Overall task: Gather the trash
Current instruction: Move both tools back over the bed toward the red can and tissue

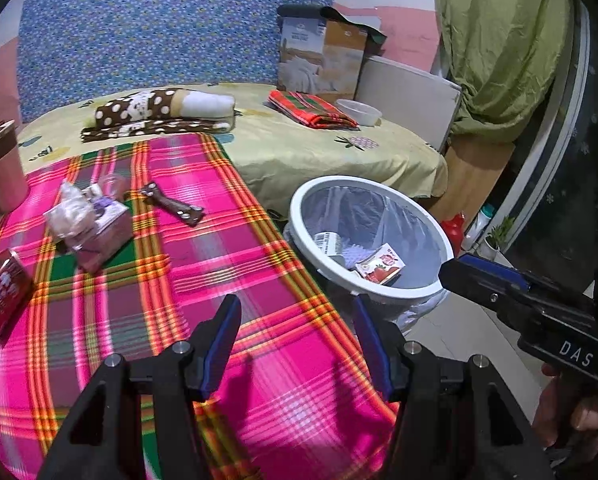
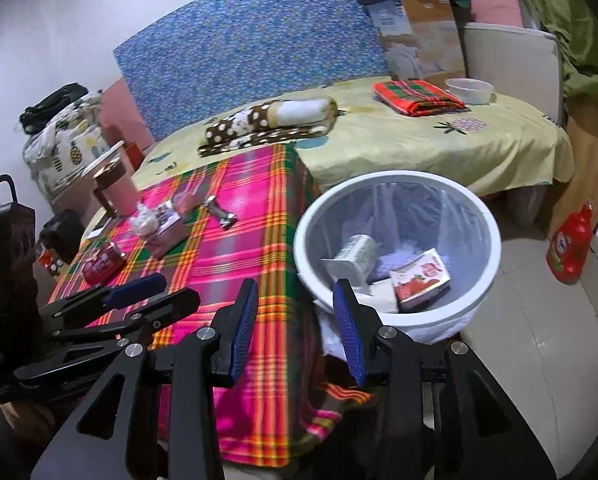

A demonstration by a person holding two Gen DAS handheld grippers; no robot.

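I am holding the left gripper point(image 1: 297, 344) above the pink plaid cloth point(image 1: 219, 272), and its blue-padded jaws are standing wide apart with nothing between them and nothing touching the pads. I am holding the right gripper point(image 2: 295, 328) near the cloth's edge, just beside the white waste bin point(image 2: 487, 216); its jaws are parted more narrowly and are also gripping nothing. In the left wrist view the right gripper point(image 1: 459, 270) is showing from the side, reaching toward the bin's rim, with my hand point(image 1: 571, 408) around its handle.

The bin, lined with a clear bag, is sitting on the tiled floor against the cloth-covered surface. Inside it I am seeing a red-and-white juice carton point(image 2: 421, 278) lying on its side and a pale ribbed container point(image 2: 355, 258) next to it.

Still lying on the cloth, well apart from both grippers, are a brown wrapper point(image 1: 171, 204), a crumpled clear plastic bag point(image 1: 71, 212) resting on a small box point(image 1: 107, 232), and a red carton point(image 1: 1, 300) at the left edge.
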